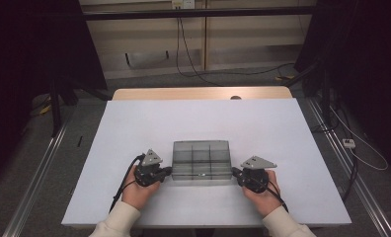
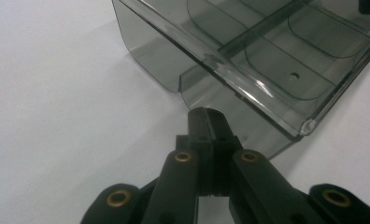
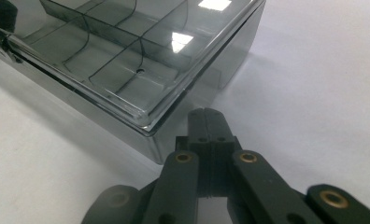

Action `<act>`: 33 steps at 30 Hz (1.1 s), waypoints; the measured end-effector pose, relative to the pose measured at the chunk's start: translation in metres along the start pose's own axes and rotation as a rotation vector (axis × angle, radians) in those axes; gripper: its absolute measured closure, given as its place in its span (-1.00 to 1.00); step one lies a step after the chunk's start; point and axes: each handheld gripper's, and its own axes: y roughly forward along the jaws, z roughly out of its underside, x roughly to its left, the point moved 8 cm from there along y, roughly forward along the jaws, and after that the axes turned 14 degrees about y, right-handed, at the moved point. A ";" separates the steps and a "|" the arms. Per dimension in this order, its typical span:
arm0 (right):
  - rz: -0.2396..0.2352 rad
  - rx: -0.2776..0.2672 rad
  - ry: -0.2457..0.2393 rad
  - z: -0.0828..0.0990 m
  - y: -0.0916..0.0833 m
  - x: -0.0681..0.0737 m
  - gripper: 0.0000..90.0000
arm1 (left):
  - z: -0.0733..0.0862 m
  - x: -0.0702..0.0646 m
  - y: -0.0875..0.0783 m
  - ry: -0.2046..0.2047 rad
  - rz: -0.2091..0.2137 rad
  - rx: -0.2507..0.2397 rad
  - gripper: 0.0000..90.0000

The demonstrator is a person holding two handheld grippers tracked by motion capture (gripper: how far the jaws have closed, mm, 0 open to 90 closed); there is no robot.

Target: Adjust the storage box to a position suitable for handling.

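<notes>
A smoky clear plastic organizer box (image 1: 201, 161) with a lid and several inner compartments lies on the white table (image 1: 203, 123), near the front. My left gripper (image 1: 168, 171) is at the box's left end, jaws shut, tips against the side wall (image 2: 206, 113). My right gripper (image 1: 234, 172) is at the box's right end, also shut, tips close to the side wall (image 3: 207, 113). The box (image 2: 267, 60) looks shut in the left gripper view, and its glossy lid (image 3: 127, 56) reflects ceiling lights in the right gripper view. Nothing sits between either pair of jaws.
A person's hands and pale sleeves (image 1: 119, 219) come in at the front edge. Beyond the table's far wooden edge (image 1: 198, 93) lie floor cables (image 1: 233, 73) and dark stands (image 1: 327, 74). Metal rails (image 1: 40, 173) run along both sides of the table.
</notes>
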 end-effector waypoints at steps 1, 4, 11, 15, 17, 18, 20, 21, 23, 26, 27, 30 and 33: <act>-0.001 0.001 0.003 0.001 -0.001 0.000 1.00 | 0.000 -0.001 0.000 -0.002 0.010 -0.001 1.00; -0.003 0.002 0.003 0.002 -0.003 0.000 1.00 | 0.000 -0.004 -0.001 0.002 0.012 -0.004 1.00; -0.010 0.002 -0.004 0.006 -0.007 0.002 1.00 | 0.001 -0.006 -0.003 0.006 0.013 0.000 1.00; -0.014 0.004 0.004 0.006 -0.007 0.001 1.00 | 0.002 -0.008 -0.003 0.003 0.021 0.000 1.00; -0.012 0.003 0.003 0.006 -0.007 0.001 1.00 | 0.002 -0.009 -0.003 -0.001 0.021 -0.002 1.00; -0.013 0.004 0.004 0.006 -0.007 0.001 1.00 | 0.002 -0.008 -0.003 0.000 0.021 -0.006 1.00; -0.014 0.004 0.004 0.006 -0.007 0.001 1.00 | 0.002 -0.009 -0.003 -0.006 0.023 -0.010 1.00; -0.013 0.005 0.006 0.006 -0.007 0.001 1.00 | 0.002 -0.009 -0.003 -0.006 0.024 -0.009 1.00; -0.016 0.004 0.008 0.006 -0.007 0.001 1.00 | 0.002 -0.009 -0.003 -0.005 0.024 -0.010 1.00; -0.017 0.005 0.008 0.006 -0.007 0.001 1.00 | 0.002 -0.009 -0.004 -0.004 0.028 -0.007 1.00; -0.020 0.005 0.007 0.006 -0.007 0.000 1.00 | 0.002 -0.009 -0.004 0.006 0.026 -0.002 1.00; -0.023 0.006 0.008 0.006 -0.007 0.000 1.00 | 0.002 -0.009 -0.005 -0.007 0.038 -0.009 1.00; -0.031 -0.012 0.005 0.002 -0.009 0.000 1.00 | 0.001 -0.007 -0.006 -0.005 0.033 -0.017 0.97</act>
